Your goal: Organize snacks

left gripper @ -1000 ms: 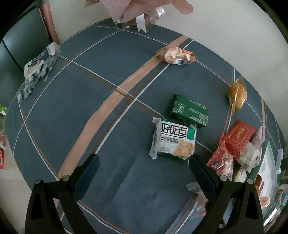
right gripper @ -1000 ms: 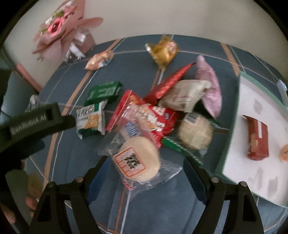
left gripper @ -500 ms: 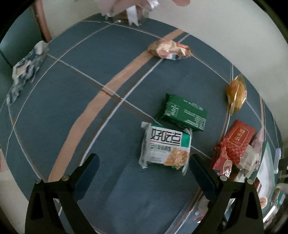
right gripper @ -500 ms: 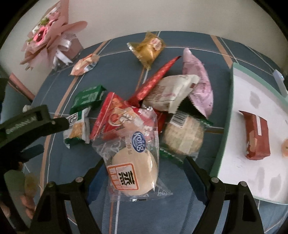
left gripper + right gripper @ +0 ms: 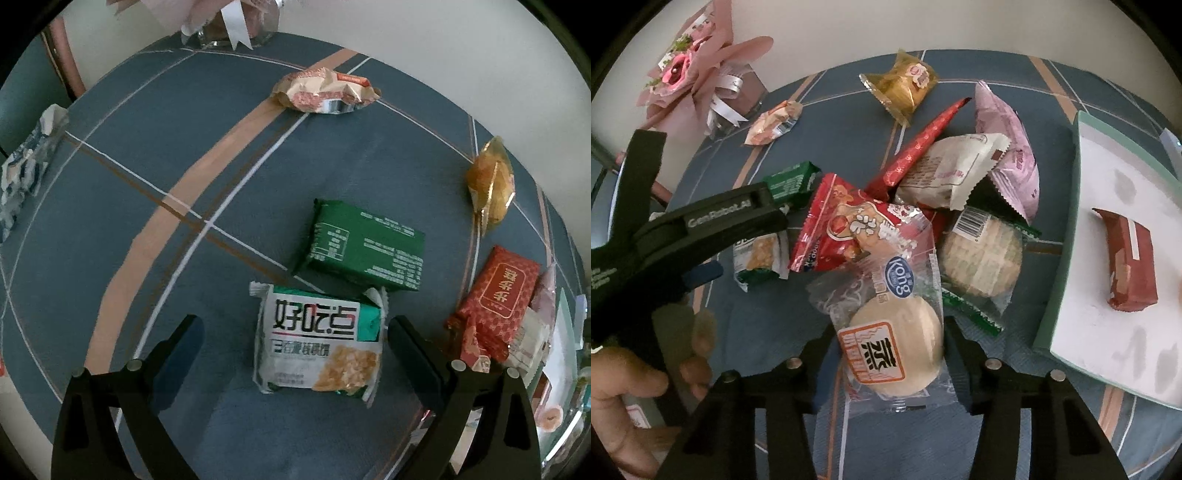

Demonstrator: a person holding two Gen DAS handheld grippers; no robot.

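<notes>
In the left wrist view my left gripper (image 5: 291,332) is open, its fingers either side of a white and green cracker pack (image 5: 317,341) lying on the blue cloth. A dark green pack (image 5: 364,245) lies just beyond it. In the right wrist view my right gripper (image 5: 886,339) has closed in on a clear-wrapped round bun (image 5: 895,349), its fingers touching both sides of the wrapper. A heap of snacks lies beyond: a red bag (image 5: 849,229), a round rice cake (image 5: 982,254), a white pack (image 5: 945,170), a pink pack (image 5: 1008,147).
A white tray with a green rim (image 5: 1056,280) on the right holds a brown-red bar (image 5: 1128,258). A gold pack (image 5: 903,85) and an orange-white wrapper (image 5: 325,92) lie further back. A pink bouquet (image 5: 690,74) stands at the far left corner. The left gripper's body (image 5: 713,221) crosses the right view.
The right gripper's fingers have closed inward onto the bun, which now lies upright between them. The left gripper has moved forward so the cracker pack sits between its fingers.
</notes>
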